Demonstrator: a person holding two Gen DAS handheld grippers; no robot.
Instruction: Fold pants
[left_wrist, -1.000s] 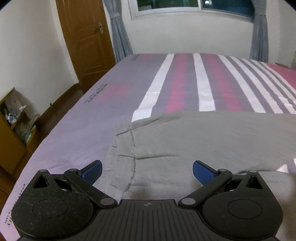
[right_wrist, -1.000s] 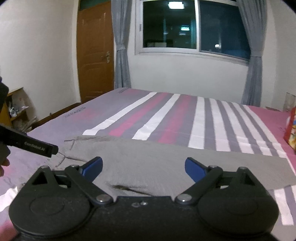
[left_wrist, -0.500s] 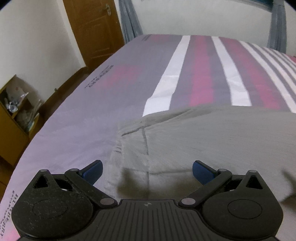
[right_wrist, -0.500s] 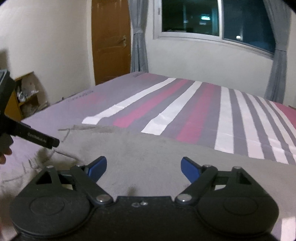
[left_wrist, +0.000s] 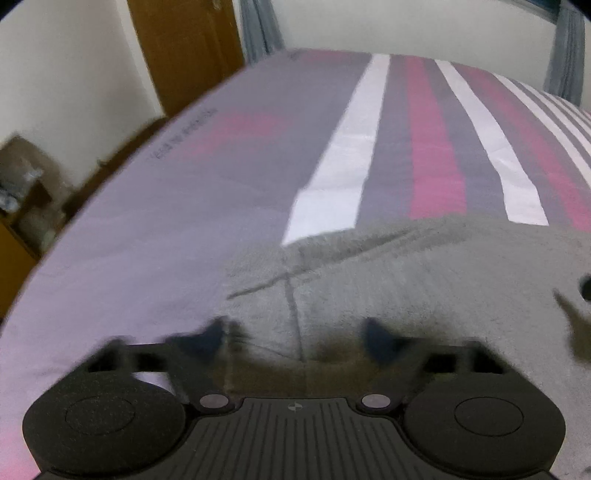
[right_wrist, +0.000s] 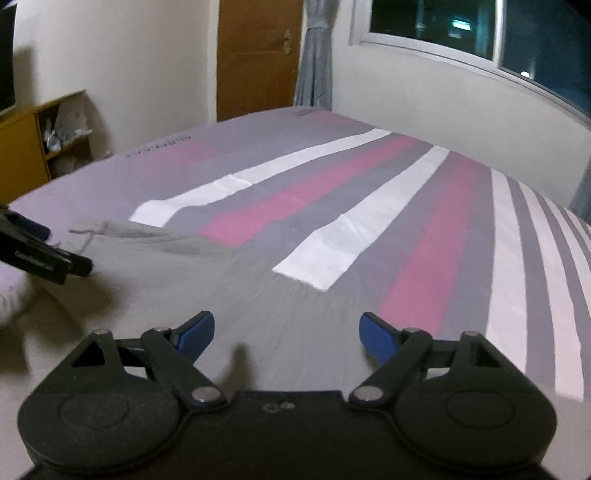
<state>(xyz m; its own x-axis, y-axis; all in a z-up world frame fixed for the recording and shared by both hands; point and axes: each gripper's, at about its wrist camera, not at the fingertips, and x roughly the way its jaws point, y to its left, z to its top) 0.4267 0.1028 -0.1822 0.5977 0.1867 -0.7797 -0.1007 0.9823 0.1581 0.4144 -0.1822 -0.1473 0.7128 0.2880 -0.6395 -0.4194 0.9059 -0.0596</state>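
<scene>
striped bed (right_wrist: 424, 206), grey pants (left_wrist: 424, 280) flat on it

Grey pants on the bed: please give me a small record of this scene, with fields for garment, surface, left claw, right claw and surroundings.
garment: grey pants, spread flat on the bed, one end near the bed's edge
surface: striped bed cover, grey, pink and white
left claw: left claw low over that end of the pants, jaws closing, fabric between them, blurred
right claw: right claw over the pants further along, jaws closing, not gripping
surroundings: wooden door, window, grey curtain
</scene>
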